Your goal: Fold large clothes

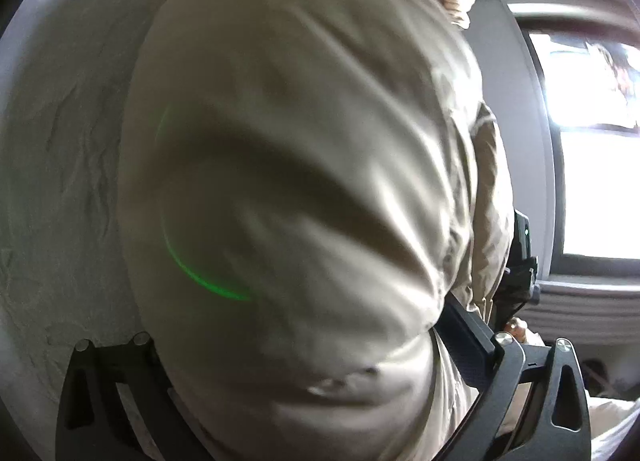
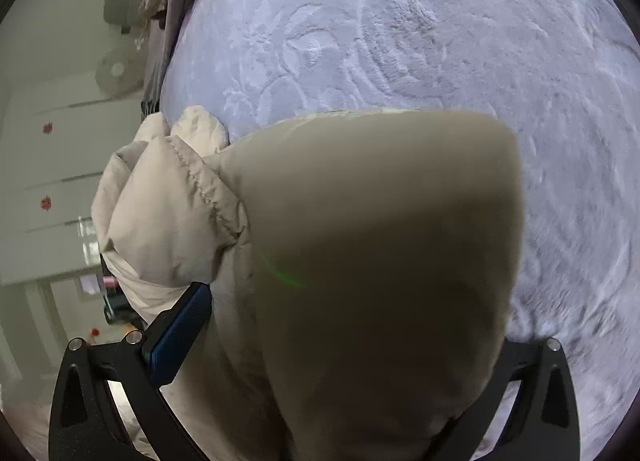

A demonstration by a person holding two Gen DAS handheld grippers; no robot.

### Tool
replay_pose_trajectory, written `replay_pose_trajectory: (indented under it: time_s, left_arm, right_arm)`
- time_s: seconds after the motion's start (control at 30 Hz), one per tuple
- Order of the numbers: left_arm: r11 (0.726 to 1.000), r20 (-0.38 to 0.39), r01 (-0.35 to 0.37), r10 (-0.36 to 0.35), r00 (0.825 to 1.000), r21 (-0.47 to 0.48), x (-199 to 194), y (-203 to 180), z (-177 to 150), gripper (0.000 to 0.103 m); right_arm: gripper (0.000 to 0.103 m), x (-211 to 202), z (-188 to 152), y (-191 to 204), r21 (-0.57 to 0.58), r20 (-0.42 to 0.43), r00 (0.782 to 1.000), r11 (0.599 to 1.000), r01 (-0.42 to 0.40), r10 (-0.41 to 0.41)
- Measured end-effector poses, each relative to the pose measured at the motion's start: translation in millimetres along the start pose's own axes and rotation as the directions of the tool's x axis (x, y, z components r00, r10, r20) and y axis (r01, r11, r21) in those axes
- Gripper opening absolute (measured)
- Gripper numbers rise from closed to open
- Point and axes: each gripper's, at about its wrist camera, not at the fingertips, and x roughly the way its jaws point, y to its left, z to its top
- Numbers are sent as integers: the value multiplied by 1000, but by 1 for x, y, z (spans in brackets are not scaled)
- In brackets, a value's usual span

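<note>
A: Left gripper status?

B: Jaws spread wide, beige jacket bunched between them. The fabric fills the gap and hides the left finger's pad; the right finger presses against the cloth. Looks like a hold, but the pinch itself is covered.

A: Pose?

B: The left wrist view looks along the jacket, grey bedspread on its left, window on its right. Frame is blurred. The other gripper shows just behind the jacket's right edge, a bit of hand beside it.

A: Right gripper?

B: Same story. Jaws wide, a thick fold of jacket packed between them. Left finger with its blue pad lies against the fabric; the right finger is mostly hidden. Cannot confirm contact on that side.

A: Where's the jacket overall?

B: Held up over the bedspread, near its left edge in the right wrist view. A quilted, stitched section hangs off to the left, past the edge. Cabinets beyond that.
</note>
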Motion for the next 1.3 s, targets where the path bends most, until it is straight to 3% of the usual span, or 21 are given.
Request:
replay_pose_trajectory:
  time_s: [0.07, 0.13, 0.2, 0.3, 0.4, 0.57, 0.8, 0.9, 1.03, 1.17, 1.23, 1.3]
  left_arm:
    - [1000, 4, 12, -12, 1000, 28, -5, -4, 1, 91]
    - [999, -1, 34, -34, 999, 41, -15, -6, 4, 82]
    - [996, -13, 60, -59, 998, 64, -28, -10, 6, 74]
    - [987, -2, 67, -68, 998, 143, -54, -27, 15, 73]
    - [979, 50, 72, -83, 995, 190, -91, -35, 29, 73]
    - [974, 180, 14, -56, 982, 226, -156, -29, 75, 73]
    - [986, 270, -108, 70, 960, 128, -186, 32, 150, 73]
    - [989, 269, -145, 132, 954, 30, -177, 71, 173, 78]
    - [990, 255, -130, 138, 957, -49, -166, 104, 186, 90]
    - [983, 254, -179, 185, 949, -44, -161, 88, 179, 91]
    - [966, 271, -256, 256, 928, -34, -181, 76, 184, 91]
    - [946, 313, -324, 313, 897, -17, -181, 60, 167, 89]
  right_arm:
    - [92, -2, -5, 6, 24, 28, 1000, 1000, -7, 6]
    - [68, -5, -15, 16, 45, 68, 998, 999, -18, 15]
    - [52, -10, -20, 27, 54, 109, 994, 998, -32, 26]
    - [46, -11, -24, 51, 45, 150, 988, 998, -50, 43]
    - [45, -9, -17, 81, 17, 167, 982, 996, -91, 87]
    - [45, 9, 27, 141, -71, 155, 978, 989, -130, 139]
    - [45, 80, 110, 203, -150, 94, 987, 982, -113, 128]
    - [45, 108, 135, 205, -153, 89, 992, 985, -77, 91]
    - [48, 129, 156, 190, -118, 99, 995, 993, -20, 32]
    - [59, 127, 155, 170, -58, 94, 995, 997, 44, -39]
    - [61, 115, 148, 175, -52, 115, 990, 995, 88, -82]
    - [61, 96, 139, 190, -85, 190, 969, 980, 178, -160]
